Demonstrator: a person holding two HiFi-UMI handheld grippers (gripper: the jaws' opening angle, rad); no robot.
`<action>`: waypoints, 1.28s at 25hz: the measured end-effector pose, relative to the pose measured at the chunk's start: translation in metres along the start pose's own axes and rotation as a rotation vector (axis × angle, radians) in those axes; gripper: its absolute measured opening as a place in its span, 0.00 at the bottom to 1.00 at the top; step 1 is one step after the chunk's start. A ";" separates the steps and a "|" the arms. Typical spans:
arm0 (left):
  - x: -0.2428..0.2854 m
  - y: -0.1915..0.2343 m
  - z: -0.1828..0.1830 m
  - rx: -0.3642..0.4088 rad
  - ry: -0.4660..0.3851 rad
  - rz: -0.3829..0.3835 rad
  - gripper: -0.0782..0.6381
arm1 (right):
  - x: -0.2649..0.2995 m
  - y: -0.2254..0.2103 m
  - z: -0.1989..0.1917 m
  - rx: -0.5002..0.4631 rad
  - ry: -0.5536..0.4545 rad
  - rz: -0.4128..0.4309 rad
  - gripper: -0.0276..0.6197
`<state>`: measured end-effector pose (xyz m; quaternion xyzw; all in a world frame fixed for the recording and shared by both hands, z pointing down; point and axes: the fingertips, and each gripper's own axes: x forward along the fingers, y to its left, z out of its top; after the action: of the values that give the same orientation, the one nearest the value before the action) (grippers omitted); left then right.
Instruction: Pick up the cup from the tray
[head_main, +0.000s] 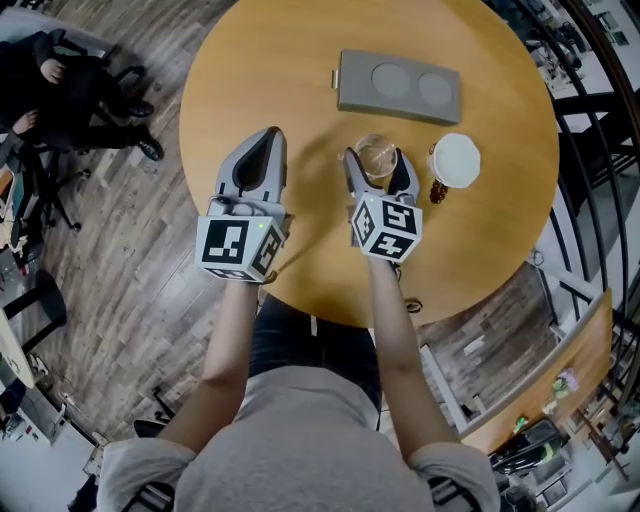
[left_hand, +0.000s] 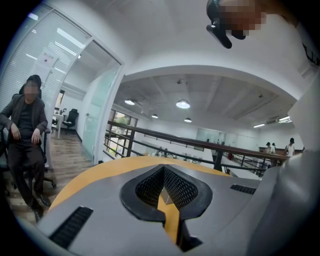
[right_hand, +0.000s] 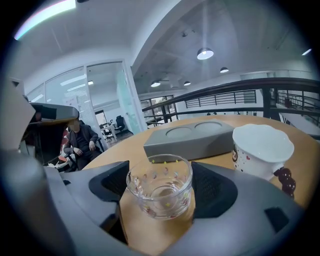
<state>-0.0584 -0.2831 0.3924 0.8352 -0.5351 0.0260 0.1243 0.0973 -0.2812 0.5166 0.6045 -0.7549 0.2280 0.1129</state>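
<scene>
A small clear glass cup (head_main: 376, 155) with coloured dots stands between the jaws of my right gripper (head_main: 377, 162), below the grey tray (head_main: 398, 88). In the right gripper view the cup (right_hand: 160, 192) fills the gap of the right gripper (right_hand: 160, 200), and both pads press its sides. The tray (right_hand: 190, 140) lies behind it with two empty round recesses. My left gripper (head_main: 262, 137) rests on the table left of the cup, jaws together with nothing held; in its own view the left gripper (left_hand: 163, 172) points over the table edge.
A white mug (head_main: 455, 160) with a dark handle stands just right of the right gripper, close to the cup (right_hand: 260, 150). The round wooden table (head_main: 300, 80) ends near the left gripper. A person sits on a chair (head_main: 40, 90) beyond the left edge.
</scene>
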 end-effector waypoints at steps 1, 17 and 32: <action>0.000 0.000 -0.001 0.000 0.001 -0.001 0.12 | 0.002 0.000 -0.002 -0.001 0.003 -0.001 0.60; -0.001 0.005 -0.007 -0.005 0.014 0.003 0.12 | 0.008 -0.002 -0.026 -0.034 0.031 -0.015 0.60; -0.007 0.006 -0.007 -0.006 0.010 0.006 0.12 | -0.004 0.005 -0.013 -0.074 -0.024 -0.025 0.60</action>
<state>-0.0658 -0.2777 0.3995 0.8331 -0.5371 0.0289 0.1293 0.0921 -0.2707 0.5253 0.6119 -0.7566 0.1910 0.1289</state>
